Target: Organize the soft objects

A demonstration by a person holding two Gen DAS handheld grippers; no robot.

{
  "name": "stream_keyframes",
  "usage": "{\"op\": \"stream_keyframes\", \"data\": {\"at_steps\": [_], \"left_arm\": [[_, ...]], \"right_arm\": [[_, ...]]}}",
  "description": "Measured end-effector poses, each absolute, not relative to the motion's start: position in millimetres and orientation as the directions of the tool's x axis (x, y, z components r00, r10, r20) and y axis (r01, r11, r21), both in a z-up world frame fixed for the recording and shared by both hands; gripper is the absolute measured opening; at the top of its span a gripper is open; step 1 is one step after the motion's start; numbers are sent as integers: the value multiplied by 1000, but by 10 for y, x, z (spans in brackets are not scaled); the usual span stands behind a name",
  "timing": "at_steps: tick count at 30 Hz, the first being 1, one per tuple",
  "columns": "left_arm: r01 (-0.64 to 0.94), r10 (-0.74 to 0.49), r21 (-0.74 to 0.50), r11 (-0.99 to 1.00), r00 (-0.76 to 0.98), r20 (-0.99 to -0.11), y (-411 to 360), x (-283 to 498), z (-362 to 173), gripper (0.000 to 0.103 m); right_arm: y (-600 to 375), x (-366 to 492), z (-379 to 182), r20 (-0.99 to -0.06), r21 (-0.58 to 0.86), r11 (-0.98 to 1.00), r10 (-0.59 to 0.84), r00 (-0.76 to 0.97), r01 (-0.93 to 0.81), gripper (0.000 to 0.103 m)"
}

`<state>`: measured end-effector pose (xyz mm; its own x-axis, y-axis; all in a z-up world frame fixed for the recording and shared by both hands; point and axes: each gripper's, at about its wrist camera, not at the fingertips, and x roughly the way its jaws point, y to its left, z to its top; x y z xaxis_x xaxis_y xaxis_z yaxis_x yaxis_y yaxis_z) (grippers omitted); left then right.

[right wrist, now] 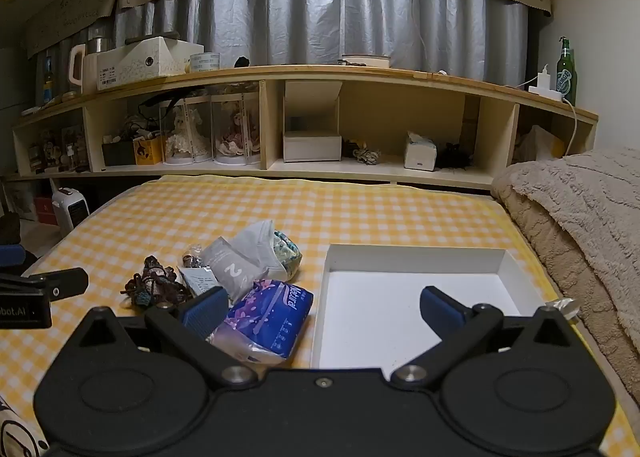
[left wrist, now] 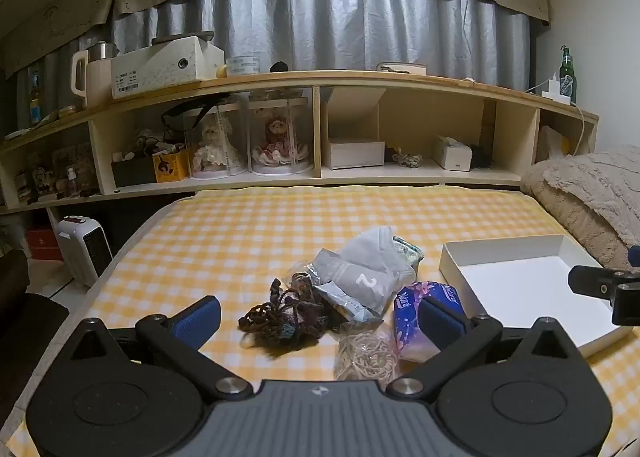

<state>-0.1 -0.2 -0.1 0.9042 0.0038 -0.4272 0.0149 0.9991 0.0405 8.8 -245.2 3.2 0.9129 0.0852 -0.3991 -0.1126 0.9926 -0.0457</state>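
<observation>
Soft stuff sits in 1 loose pile mid-bed, on a yellow/white check sheet, just left of a shallow white tray.

Pile items:
- Dark knotted yarn, ropey, brown w/ bits of blue, at the left edge.
- Grey pouch, matte, crinkled, printed "2", in the centre.
- Clear bag of bands, thin tan loops, glossy film, nearest the left cam.
- Blue tissue pack, shiny plastic w/ purple flowers, lying flat betw. pouch and tray, close to the tray wall; cannot tell if touching.
- Teal patterned cloth, rounded, tucked behind the pouch.

Tray: rectangular, low straight walls, smooth, bare white floor. Beige fleece blanket, ribbed, heaped along the right side.

Left gripper: tilted a bit downward, aimed at the pile, blue ribbed pads spread wide, yarn and bands seen betw. them, nothing pinched. Its right pad overlaps the tissue pack in view.

Right gripper: same slight downward tilt, fingers wide, holding nothing; left pad over the pack, right pad over the tray floor.
</observation>
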Motion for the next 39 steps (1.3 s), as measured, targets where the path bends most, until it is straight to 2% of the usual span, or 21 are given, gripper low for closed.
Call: {"op": "stream_keyframes", "data": {"at_steps": [39], "left_arm": [[15,2,37,999,902,-432,-1,0,-1,103]], "right_arm": [[-2437,84,61,-406,-51,992,84,910,-114,103]]}}
